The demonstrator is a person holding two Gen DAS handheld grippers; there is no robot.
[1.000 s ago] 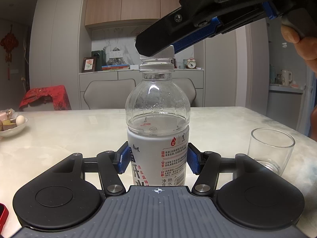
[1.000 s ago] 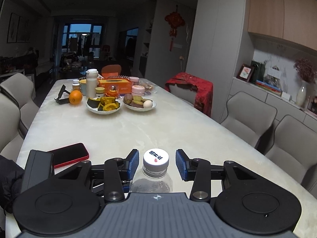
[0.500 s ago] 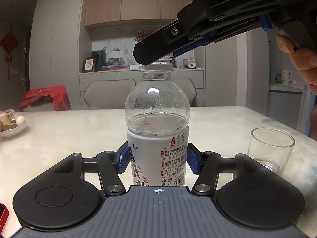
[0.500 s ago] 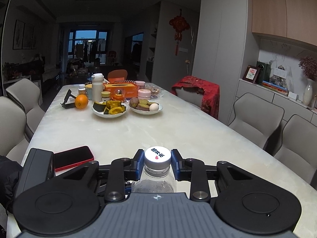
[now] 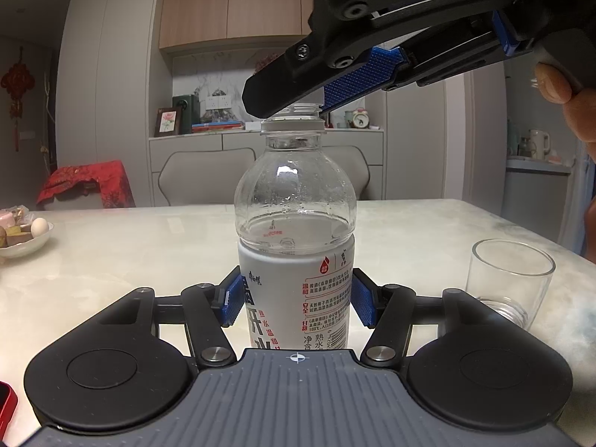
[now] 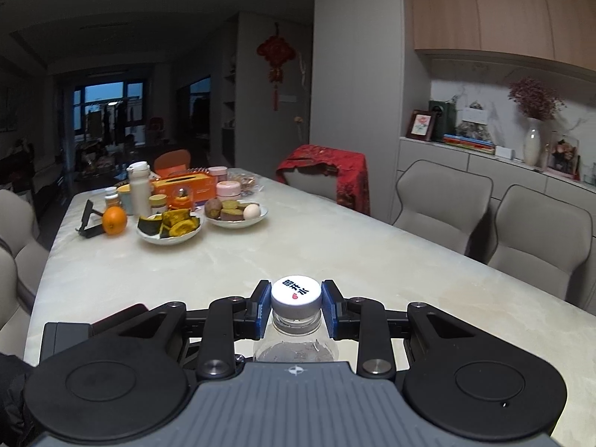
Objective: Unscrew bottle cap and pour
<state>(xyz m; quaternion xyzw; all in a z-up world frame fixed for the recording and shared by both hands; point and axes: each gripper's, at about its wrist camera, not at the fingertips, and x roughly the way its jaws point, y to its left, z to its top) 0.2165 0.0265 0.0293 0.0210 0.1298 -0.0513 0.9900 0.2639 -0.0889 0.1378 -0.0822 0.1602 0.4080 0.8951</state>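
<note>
A clear water bottle (image 5: 296, 260) with a white label stands upright on the marble table (image 5: 111, 260). My left gripper (image 5: 296, 298) is shut on its labelled body. My right gripper (image 6: 296, 303) is shut on the white bottle cap (image 6: 296, 294). In the left wrist view the right gripper (image 5: 335, 74) comes in from the upper right and sits just above the bottle's threaded neck (image 5: 294, 119), so the cap looks lifted off the threads. An empty clear glass (image 5: 508, 283) stands on the table to the right of the bottle.
Two plates of food (image 6: 238, 216) and an orange (image 6: 114, 219) stand among jars and boxes at the table's far end. A red phone (image 5: 5, 406) lies at the near left. Grey chairs (image 6: 443, 201) line the far side.
My right gripper closed from open onto the cap, then rose and tilted upward with it. The neck threads now show below it. The left gripper and bottle stayed still.
</note>
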